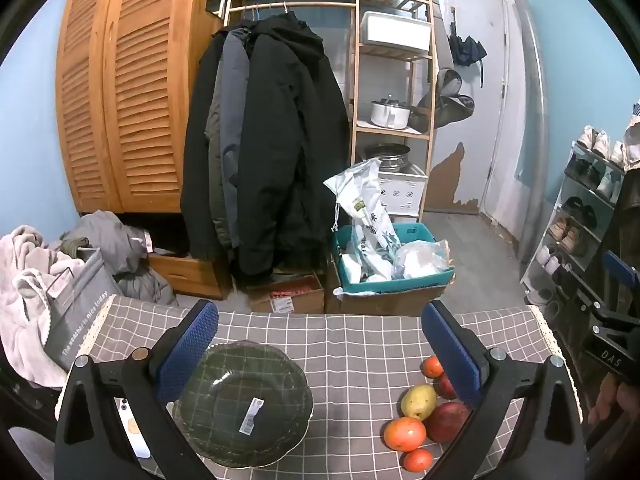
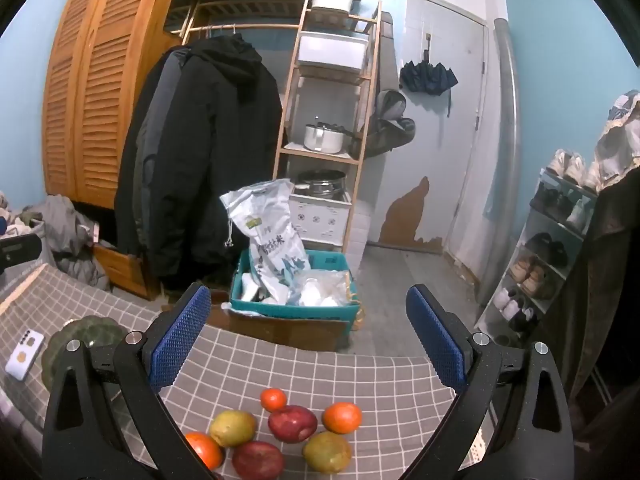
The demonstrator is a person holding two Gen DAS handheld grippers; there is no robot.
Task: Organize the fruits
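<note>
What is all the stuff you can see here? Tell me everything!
oranges: three, orange, among the fruit on the table
red fruits: two, dark red, in the fruit pile
yellow-green fruits: two, beside the red ones
glass plate: one, dark green, left on the table
phone: one, white, left of the plate
tablecloth: one, grey checked, over the table
coats: black and grey, hanging on the rail
crate: one, teal, holding bags, on the floor
pot: one, white, on the wooden shelf
left tool: open, over the plate
right tool: open, over the fruit
</note>
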